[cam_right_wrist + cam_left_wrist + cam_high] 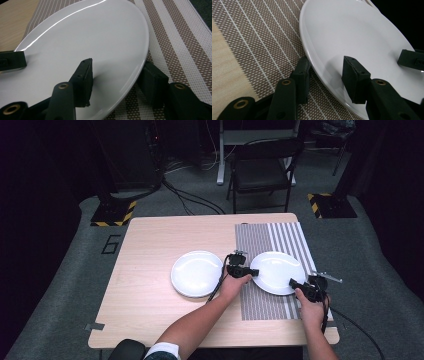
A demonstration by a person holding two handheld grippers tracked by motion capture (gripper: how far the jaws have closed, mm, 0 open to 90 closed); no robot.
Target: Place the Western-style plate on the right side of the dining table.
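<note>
A white plate (276, 270) lies on a brown-and-white striped placemat (260, 304) on the right half of the wooden table (150, 300). My left gripper (253, 272) is at this plate's left rim. In the left gripper view the gripper (327, 72) is open, with the plate (352, 30) rim between its jaws: one jaw over the plate, one outside on the placemat (262, 37). My right gripper (294, 283) is at the plate's near right rim. It (118, 72) is open and straddles the plate (87, 32) rim the same way, above the placemat (175, 32).
A second white plate (196, 273) sits on the bare wood to the left, close to my left hand. Beyond the table's far edge stand a black chair (262, 170) and floor cables. The placemat reaches the table's right edge.
</note>
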